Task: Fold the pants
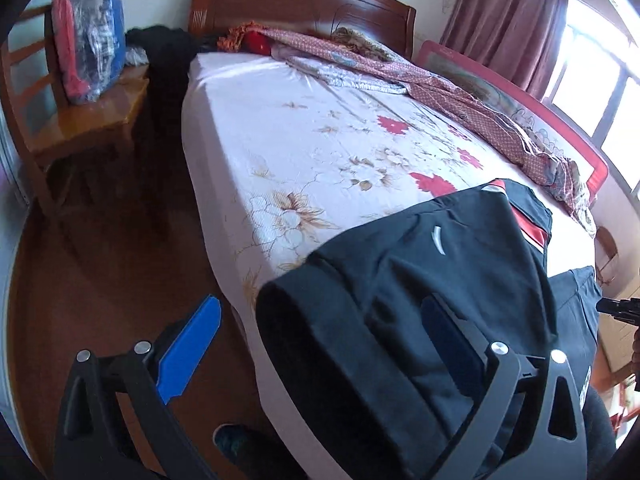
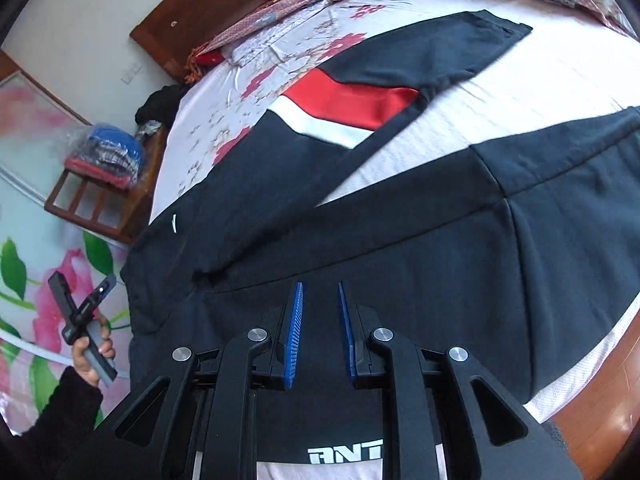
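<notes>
Black pants (image 2: pixel 400 248) with a red and white band (image 2: pixel 352 104) on one leg lie spread on the flowered bed sheet (image 1: pixel 312 128), legs apart in a V. The waist (image 1: pixel 304 320) hangs over the bed's near edge. My left gripper (image 1: pixel 320 304) is wide open at that waist, its right finger (image 1: pixel 444 328) over the cloth and its left finger (image 1: pixel 192 352) out over the floor. A hand in a dark sleeve holds this left gripper (image 2: pixel 84 284) at the left of the right wrist view. My right gripper (image 2: pixel 319 286) hovers over the seat of the pants, jaws a narrow gap apart with nothing between them.
A wooden chair (image 1: pixel 80 128) with a plastic bag of clothes (image 1: pixel 88 40) stands left of the bed, dark clothes (image 1: pixel 168 60) beside it. A patterned quilt (image 1: pixel 440 84) lies along the far side by a red bed rail (image 1: pixel 560 128). Wooden floor (image 1: pixel 100 260) runs below the bed's edge.
</notes>
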`<state>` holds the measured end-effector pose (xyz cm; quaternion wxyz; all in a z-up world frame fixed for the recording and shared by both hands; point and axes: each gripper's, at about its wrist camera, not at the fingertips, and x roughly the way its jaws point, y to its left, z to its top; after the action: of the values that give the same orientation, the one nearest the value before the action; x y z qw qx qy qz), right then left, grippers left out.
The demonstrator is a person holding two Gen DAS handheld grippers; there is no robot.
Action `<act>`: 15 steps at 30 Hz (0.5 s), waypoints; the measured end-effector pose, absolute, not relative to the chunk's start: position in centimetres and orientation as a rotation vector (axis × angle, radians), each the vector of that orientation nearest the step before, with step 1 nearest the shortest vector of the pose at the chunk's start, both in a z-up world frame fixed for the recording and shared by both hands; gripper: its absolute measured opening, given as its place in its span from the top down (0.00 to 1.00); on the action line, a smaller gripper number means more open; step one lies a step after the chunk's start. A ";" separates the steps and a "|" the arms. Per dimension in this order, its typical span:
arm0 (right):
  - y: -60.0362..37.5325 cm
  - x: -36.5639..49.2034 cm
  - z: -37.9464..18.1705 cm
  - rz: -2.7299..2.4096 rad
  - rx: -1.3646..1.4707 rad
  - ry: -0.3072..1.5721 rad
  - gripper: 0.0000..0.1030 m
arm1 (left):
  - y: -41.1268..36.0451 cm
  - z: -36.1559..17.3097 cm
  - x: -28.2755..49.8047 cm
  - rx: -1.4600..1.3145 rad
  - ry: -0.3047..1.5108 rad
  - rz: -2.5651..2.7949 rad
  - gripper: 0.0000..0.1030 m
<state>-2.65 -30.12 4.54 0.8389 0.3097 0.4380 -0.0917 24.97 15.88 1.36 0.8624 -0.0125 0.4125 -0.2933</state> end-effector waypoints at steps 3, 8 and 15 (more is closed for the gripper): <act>-29.2 -1.2 4.9 -0.177 0.649 0.948 0.83 | 16.5 -0.2 26.7 -0.074 0.886 -0.659 0.13; -28.8 0.6 4.4 -0.158 0.682 0.972 0.83 | 16.2 -1.9 27.5 -0.148 0.920 -0.751 0.26; -27.1 2.4 3.7 -0.111 0.659 0.997 0.83 | 15.5 -1.5 26.7 -0.108 0.910 -0.671 0.72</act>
<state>2.39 -27.12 3.68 0.8252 0.3102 0.4692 -0.0524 26.71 15.46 -1.51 0.8430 -0.0511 0.4309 -0.3178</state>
